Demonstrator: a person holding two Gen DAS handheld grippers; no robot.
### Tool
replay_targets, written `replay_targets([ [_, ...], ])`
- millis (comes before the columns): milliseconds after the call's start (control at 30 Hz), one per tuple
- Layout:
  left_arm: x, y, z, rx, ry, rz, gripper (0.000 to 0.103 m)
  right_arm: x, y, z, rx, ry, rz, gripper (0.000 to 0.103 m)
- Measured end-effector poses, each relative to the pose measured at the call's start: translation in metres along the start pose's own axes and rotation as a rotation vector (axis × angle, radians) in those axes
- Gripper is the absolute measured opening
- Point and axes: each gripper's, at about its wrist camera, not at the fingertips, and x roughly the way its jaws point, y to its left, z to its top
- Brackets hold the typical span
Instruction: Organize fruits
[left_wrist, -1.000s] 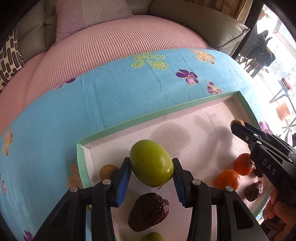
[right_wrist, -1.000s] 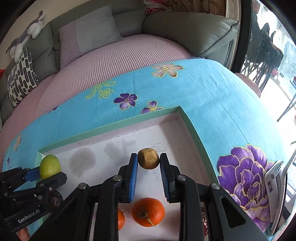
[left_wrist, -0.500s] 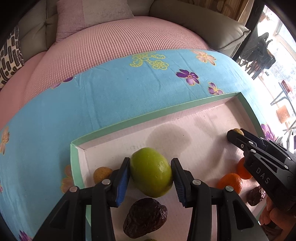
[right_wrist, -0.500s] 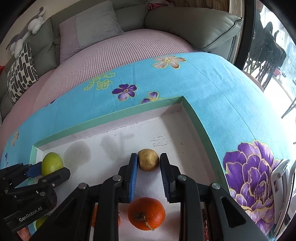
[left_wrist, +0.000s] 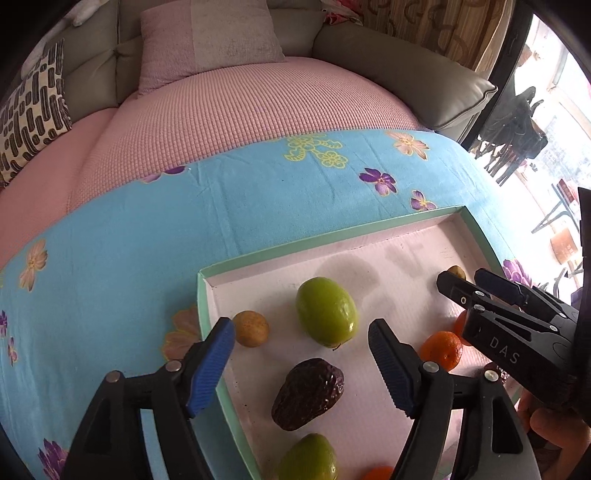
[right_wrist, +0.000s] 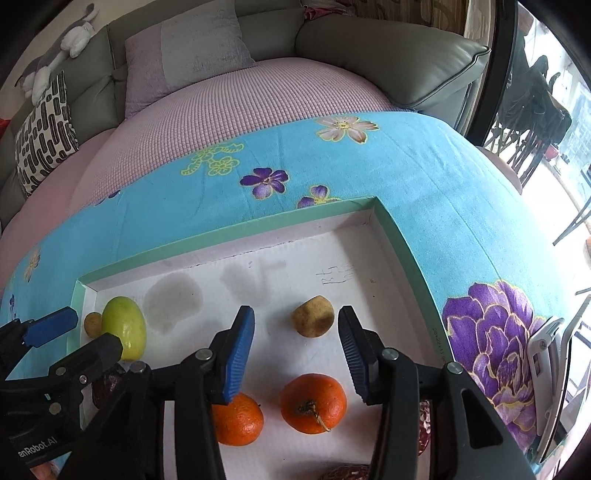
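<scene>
Left cam: left gripper (left_wrist: 301, 354) jaws opening, nothing pinched, green fruit (left_wrist: 326, 312) sitting free in tray (left_wrist: 295, 245) btw the pads, just above dark avocado (left_wrist: 307, 394).

Right cam: right gripper (right_wrist: 295, 339) jaws opening too, small brown fruit (right_wrist: 313, 316) loose on tray floor btw them, oranges (right_wrist: 313, 403) nearer the cam.

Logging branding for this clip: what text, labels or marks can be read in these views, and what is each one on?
"DAS": white letters on the black body of the right claw, seen in the left wrist view.
"enRobot.AI": white letters on the body of the left claw, in the right wrist view; the start is cut off by the picture edge.
Handwritten scribble on the white floor of the tray: too faint to read.
Small print along the tray's right rim: too small to read.
</scene>
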Motion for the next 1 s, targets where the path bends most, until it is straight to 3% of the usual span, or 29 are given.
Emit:
replay_targets([
  [167, -0.032, 0.023, -0.013, -0.039, -0.061, 0.042, 0.092, -0.017, 0.011, -0.005, -0.011, -0.006, 0.001, 0.080],
  [333, -0.066, 0.051, -0.031, -0.097, -0.125, 0.119, 0.099, -0.035, 0.029, -0.018, -0.015, -0.012, 0.011, 0.084],
  [433, -0.088, 0.066, -0.048, -0.137, -0.189, 0.165, 0.101, -0.045, 0.045, -0.029, -0.046, -0.027, 0.005, 0.095],
  [700, -0.124, 0.094, -0.102, -0.205, -0.252, 0.286, 0.103, -0.070, 0.081, -0.072, -0.101, -0.063, 0.018, 0.095],
  [867, -0.127, 0.098, -0.136, -0.184, -0.246, 0.394, 0.103, -0.085, 0.100, -0.102, -0.124, -0.085, 0.032, 0.095],
  [1000, -0.128, 0.100, -0.155, -0.171, -0.229, 0.377, 0.103, -0.092, 0.111, -0.124, -0.144, -0.084, 0.030, 0.095],
])
